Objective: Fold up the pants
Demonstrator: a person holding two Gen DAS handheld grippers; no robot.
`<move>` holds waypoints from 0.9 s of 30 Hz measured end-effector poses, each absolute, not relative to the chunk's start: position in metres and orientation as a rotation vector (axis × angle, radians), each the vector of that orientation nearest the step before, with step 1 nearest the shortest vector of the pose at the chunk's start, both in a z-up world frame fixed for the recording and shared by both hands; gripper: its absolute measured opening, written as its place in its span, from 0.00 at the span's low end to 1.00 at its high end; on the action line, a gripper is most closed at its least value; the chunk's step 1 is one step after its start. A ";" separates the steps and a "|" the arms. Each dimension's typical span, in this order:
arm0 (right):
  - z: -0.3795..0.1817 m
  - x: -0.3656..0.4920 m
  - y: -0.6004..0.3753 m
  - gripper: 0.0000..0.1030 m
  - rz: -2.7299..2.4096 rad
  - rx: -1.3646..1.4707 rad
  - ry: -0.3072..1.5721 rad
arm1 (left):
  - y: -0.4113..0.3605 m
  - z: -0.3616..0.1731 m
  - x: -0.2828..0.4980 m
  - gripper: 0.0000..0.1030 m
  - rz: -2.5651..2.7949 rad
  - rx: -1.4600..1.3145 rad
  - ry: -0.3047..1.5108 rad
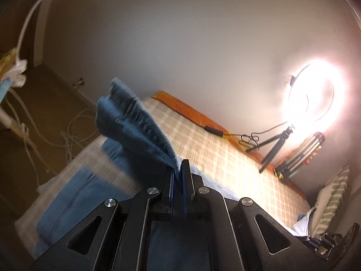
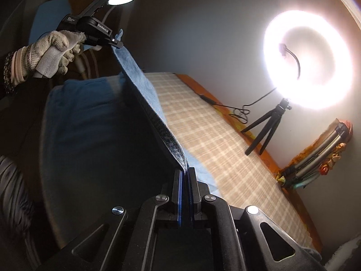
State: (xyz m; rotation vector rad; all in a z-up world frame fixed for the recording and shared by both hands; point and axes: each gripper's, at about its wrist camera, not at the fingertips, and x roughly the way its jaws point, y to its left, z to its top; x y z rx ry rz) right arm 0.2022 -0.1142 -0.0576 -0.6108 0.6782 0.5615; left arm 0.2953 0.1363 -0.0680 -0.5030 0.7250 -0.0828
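The blue denim pants (image 1: 133, 124) hang lifted above a bed with a checked beige cover (image 1: 214, 149). My left gripper (image 1: 178, 169) is shut on one end of the denim edge, which fans up past the fingers. My right gripper (image 2: 185, 171) is shut on the other end of the same edge (image 2: 149, 103). The edge runs taut from it up to the left gripper (image 2: 116, 41), held by a gloved hand (image 2: 52, 49) at the upper left. The rest of the pants (image 2: 90, 131) drapes down below onto the bed.
A bright ring light on a small black tripod (image 2: 266, 131) stands on the far side of the bed by the wall. Folded tripods (image 2: 315, 158) lean in the corner. A white lamp arm (image 1: 27, 29) and loose cables (image 1: 72, 135) are at the left. A striped pillow (image 1: 334, 192) lies at the right.
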 end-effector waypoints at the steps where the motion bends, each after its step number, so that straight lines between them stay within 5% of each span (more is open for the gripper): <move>1: -0.059 0.192 -0.112 0.02 0.571 -0.615 0.684 | 0.142 -0.070 0.284 0.04 -0.083 -0.509 0.723; 21: -0.151 0.103 -0.098 0.02 0.609 -0.690 0.857 | 0.162 -0.173 0.163 0.05 -0.047 -0.676 0.718; 27: -0.162 0.102 -0.098 0.02 0.601 -0.685 0.884 | 0.184 -0.177 0.164 0.44 0.011 -0.795 0.667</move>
